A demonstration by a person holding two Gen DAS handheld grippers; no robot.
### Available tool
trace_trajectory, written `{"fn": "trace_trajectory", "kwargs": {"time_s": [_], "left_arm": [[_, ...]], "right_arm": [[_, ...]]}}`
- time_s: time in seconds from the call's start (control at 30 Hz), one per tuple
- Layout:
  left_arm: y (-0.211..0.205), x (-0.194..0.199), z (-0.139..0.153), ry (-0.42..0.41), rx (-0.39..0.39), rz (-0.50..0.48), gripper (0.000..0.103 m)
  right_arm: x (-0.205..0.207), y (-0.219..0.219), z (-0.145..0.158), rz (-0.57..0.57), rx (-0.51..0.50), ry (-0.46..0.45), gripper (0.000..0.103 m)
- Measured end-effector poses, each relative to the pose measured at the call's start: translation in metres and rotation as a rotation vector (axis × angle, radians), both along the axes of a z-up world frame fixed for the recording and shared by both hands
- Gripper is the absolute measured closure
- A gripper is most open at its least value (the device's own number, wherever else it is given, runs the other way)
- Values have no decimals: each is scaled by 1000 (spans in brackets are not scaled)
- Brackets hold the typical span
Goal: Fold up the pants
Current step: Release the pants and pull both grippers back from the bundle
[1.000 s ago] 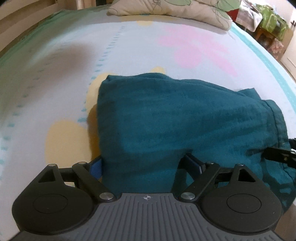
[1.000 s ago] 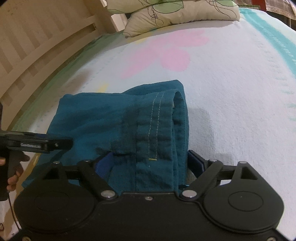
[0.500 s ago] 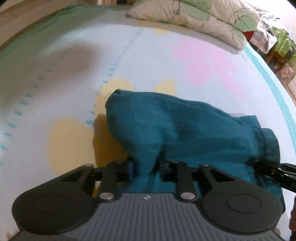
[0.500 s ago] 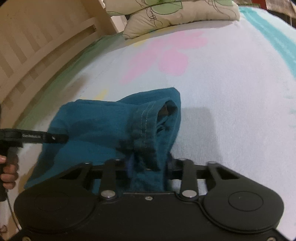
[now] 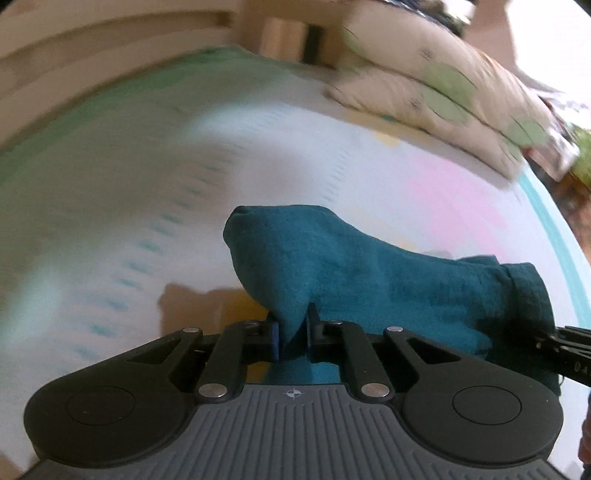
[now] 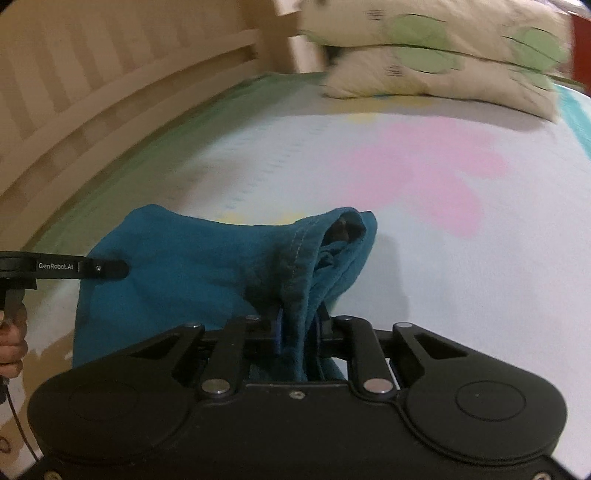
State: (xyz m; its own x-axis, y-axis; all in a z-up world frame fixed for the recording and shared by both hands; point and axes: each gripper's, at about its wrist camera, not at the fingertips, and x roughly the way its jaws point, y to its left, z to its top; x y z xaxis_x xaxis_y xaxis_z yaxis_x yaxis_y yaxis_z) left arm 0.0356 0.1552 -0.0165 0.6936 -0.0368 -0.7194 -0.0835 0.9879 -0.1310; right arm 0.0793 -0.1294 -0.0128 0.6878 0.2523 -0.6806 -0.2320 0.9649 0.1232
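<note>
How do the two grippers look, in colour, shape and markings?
The left gripper has a grey ribbed body, black linkage arms with silver rivets, round black discs and blue pads. The right gripper is all black, with the same shape. The left gripper's side reads "GenRobot.AI" in white. A thin cable hangs below it.

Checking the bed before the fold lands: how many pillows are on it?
2: a stacked pair at the far end of the bed; the upper pillow rests on the lower pillow. More could be hidden beyond the frame.
</note>
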Motion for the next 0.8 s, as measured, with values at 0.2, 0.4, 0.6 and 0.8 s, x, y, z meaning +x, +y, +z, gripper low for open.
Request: {"fn": "trace_trajectory", "kwargs": {"time_s": [0.2,0.4,0.6,0.8], "left_arm": [[73,-8,17,-16,77,151,91],[121,2,-15,120,36,226,84],[115,-21,-16,113,90,270,80],[88,-51,14,18,163,271,80]], "right_arm": [[46,88,-4,153,35,0,80],[100,147,-28,176,-24,58,69],[117,134,-43,113,-91,137,54],[82,131,-14,74,-112,5,52]]}}
